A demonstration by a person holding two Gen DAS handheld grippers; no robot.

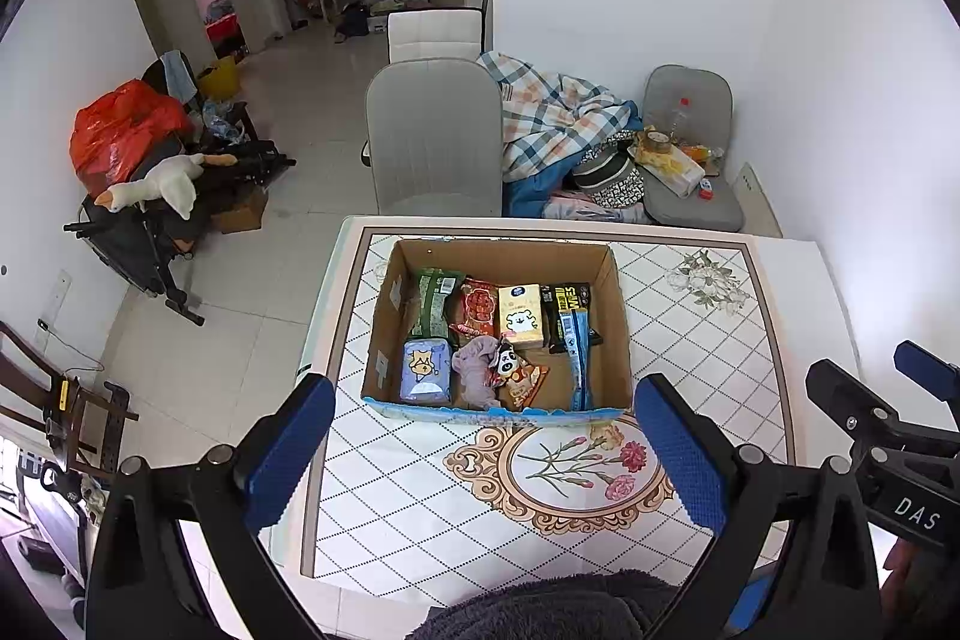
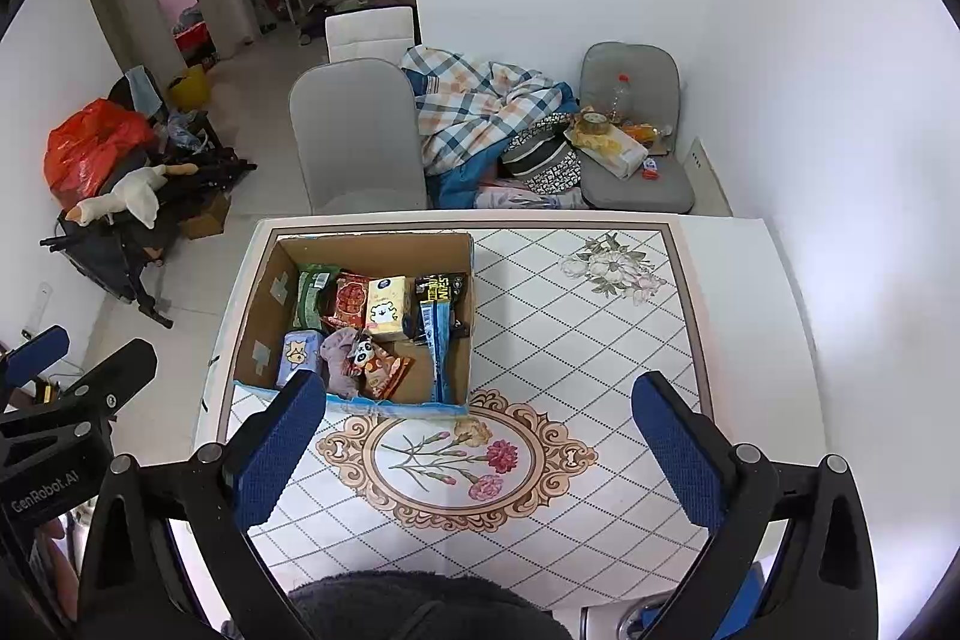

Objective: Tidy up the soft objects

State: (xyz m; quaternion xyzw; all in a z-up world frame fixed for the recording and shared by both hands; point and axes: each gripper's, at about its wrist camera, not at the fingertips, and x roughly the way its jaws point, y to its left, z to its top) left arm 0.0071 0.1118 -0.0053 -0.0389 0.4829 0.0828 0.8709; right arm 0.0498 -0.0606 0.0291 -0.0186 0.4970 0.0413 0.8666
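An open cardboard box [image 1: 618, 316] stands on the patterned table [image 1: 690, 340]; it also shows in the right wrist view [image 2: 462, 280]. Inside lie several soft packs: a green pack [image 1: 435, 301], a red pack [image 1: 478, 310], a yellow tissue pack [image 1: 521, 315], a blue tissue pack [image 1: 426, 371], a purple cloth [image 1: 477, 370], a panda snack bag [image 1: 519, 379] and a long blue packet [image 1: 579, 358]. My left gripper [image 1: 483, 400] is open and empty, held above the table in front of the box. My right gripper [image 2: 480, 400] is open and empty, to the box's right front.
A grey chair [image 1: 435, 142] stands behind the table. A plaid blanket [image 1: 552, 112] and a cluttered grey seat [image 1: 690, 160] lie by the wall. A black stroller with a plush goose [image 1: 159, 184] stands on the floor at left. The right gripper's body [image 1: 888, 430] sits at right.
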